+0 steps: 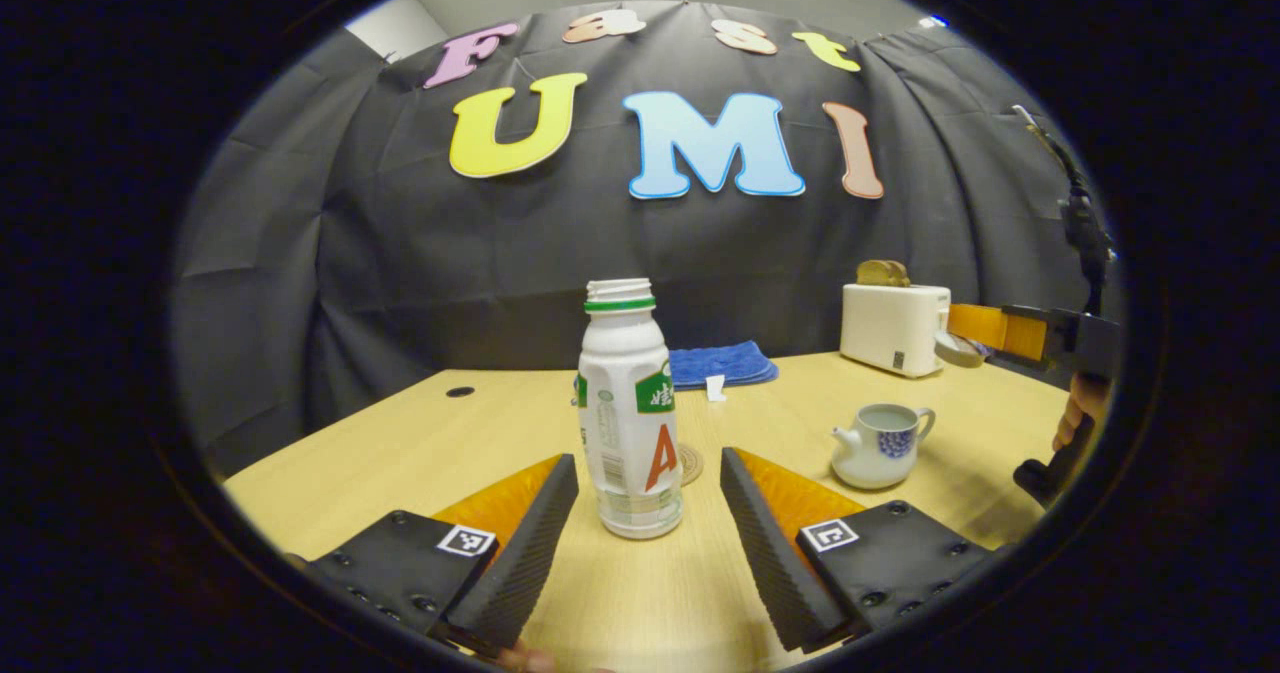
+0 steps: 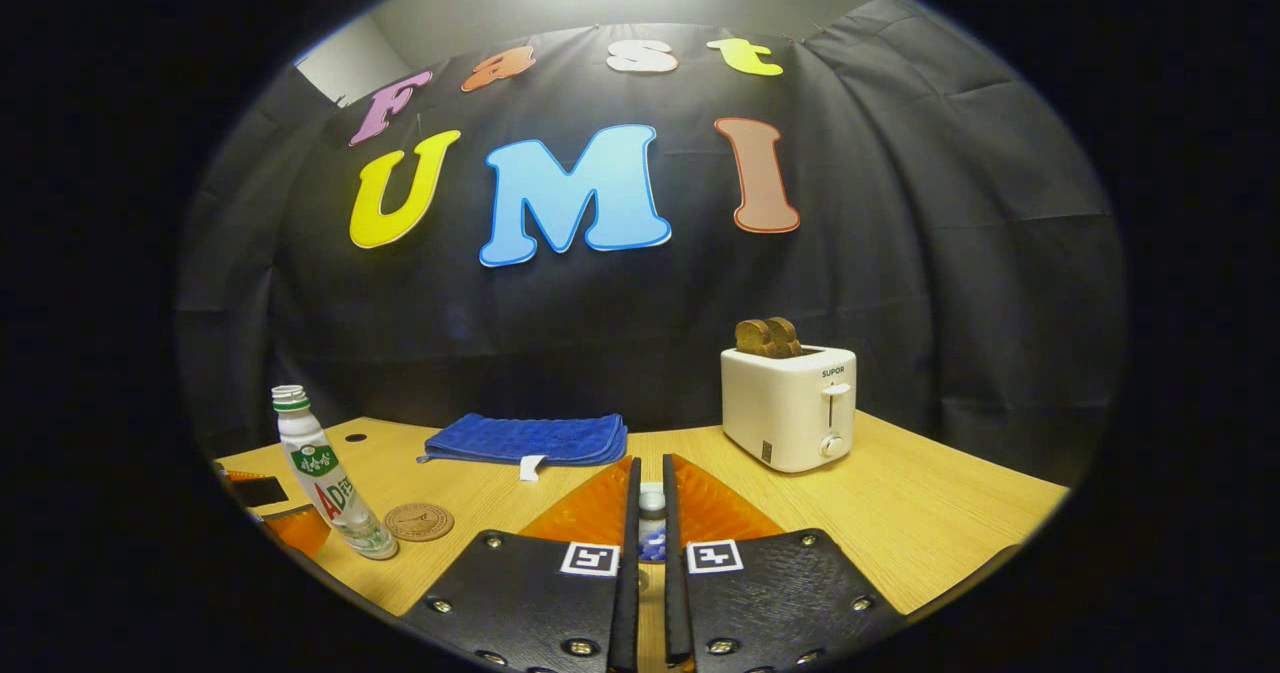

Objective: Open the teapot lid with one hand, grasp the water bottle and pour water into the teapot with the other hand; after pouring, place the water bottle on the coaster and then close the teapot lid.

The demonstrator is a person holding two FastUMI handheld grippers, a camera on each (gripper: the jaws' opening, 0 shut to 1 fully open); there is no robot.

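Spreading across both views, the wooden surface (image 1: 420,443) carries everything, and the water bottle (image 1: 628,413) serves as the landmark. Well beyond the bottle and to its right in the left gripper view stands a white toaster (image 1: 893,327) with toast in its slots. A folded blue cloth (image 1: 722,363) lies behind the bottle, close to the booth wall. The bottle itself stands upright with its cap off, resting on the surface. It sits between the spread fingers of the left gripper (image 1: 650,513), whose jaws are released and touch nothing. To the right of the bottle, nearer than the toaster, sits the white teapot (image 1: 880,443) with a blue pattern, its top uncovered and its spout turned toward the bottle. Above and right of the teapot, the right gripper (image 1: 965,345) holds the teapot lid (image 1: 958,350) in the air, with a hand (image 1: 1075,415) below it. In the right gripper view, that gripper's (image 2: 648,513) jaws are clenched on the lid's knob (image 2: 651,501). Just behind the bottle, partly hidden by it, lies the round coaster (image 1: 691,464), flat on the surface; the right gripper view shows it just beside the bottle's base.
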